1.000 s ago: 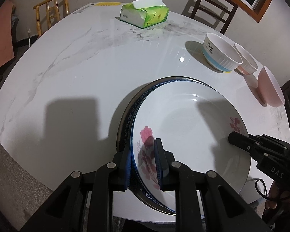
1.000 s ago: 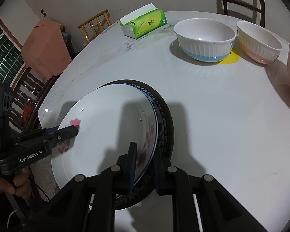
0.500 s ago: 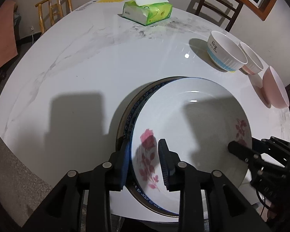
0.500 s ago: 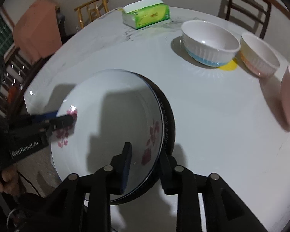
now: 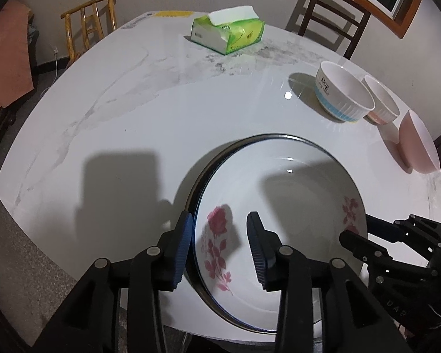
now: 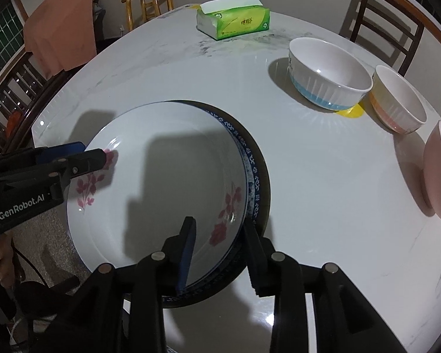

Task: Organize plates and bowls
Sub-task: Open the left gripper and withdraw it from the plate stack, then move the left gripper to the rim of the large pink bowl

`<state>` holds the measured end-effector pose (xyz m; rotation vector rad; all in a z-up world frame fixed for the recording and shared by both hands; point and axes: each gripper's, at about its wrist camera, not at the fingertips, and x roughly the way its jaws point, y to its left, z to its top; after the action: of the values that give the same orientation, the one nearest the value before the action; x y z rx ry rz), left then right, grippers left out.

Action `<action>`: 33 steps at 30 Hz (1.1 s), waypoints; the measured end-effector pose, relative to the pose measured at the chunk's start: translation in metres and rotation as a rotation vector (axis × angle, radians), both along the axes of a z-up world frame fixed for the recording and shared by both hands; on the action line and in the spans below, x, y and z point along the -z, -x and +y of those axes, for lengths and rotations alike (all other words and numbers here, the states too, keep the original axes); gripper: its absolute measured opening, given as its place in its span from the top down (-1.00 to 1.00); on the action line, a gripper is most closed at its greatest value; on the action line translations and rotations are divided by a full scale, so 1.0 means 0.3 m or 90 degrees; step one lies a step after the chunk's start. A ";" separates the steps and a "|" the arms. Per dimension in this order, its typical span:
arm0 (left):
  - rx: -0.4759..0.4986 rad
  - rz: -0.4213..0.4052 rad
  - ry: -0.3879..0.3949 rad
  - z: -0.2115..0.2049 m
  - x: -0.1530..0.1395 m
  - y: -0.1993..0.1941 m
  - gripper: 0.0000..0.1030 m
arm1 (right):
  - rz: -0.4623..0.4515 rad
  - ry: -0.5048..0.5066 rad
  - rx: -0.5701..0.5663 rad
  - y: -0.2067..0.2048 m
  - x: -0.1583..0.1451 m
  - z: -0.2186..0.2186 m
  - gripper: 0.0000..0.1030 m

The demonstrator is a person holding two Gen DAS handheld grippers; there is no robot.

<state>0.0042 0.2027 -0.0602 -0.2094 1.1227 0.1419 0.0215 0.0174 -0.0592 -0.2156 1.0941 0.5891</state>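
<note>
A white plate with pink flowers (image 5: 282, 223) (image 6: 161, 176) lies on top of a blue-patterned plate (image 6: 254, 176) at the table's near edge. My left gripper (image 5: 219, 235) is open, its jaws either side of the flowered plate's left rim. My right gripper (image 6: 219, 232) is open, its jaws either side of the plate's right rim. Each gripper shows in the other's view, the right in the left wrist view (image 5: 364, 235) and the left in the right wrist view (image 6: 85, 154). A white bowl with a blue band (image 6: 327, 72), a white and orange bowl (image 6: 397, 100) and a pink bowl (image 6: 439, 173) stand at the right.
A green tissue box (image 5: 227, 33) (image 6: 233, 22) sits at the far side of the white marble table (image 5: 132, 111). Wooden chairs (image 5: 88, 26) stand around the table. An orange cloth (image 6: 60, 29) hangs over a chair at the left.
Both grippers have opened and let go of the flowered plate's rim. The plate has come down to rest on the blue-patterned plate.
</note>
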 end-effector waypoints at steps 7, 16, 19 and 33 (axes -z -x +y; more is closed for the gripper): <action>0.013 -0.023 -0.026 -0.068 -0.029 -0.020 0.22 | -0.024 -0.011 0.009 0.005 -0.040 -0.044 0.36; 0.067 -0.034 -0.033 -0.233 -0.044 -0.081 0.13 | -0.018 -0.044 0.068 0.000 -0.045 -0.213 0.36; 0.090 -0.030 -0.033 -0.309 -0.036 -0.112 0.12 | -0.020 -0.040 0.098 -0.008 -0.033 -0.293 0.36; 0.163 -0.016 -0.007 -0.648 -0.028 -0.218 0.06 | -0.031 -0.030 0.221 -0.041 -0.015 -0.689 0.36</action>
<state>0.0696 0.0083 -0.0519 -0.0559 1.1131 -0.0815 0.0339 -0.1893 -0.0548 0.0031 1.0402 0.2972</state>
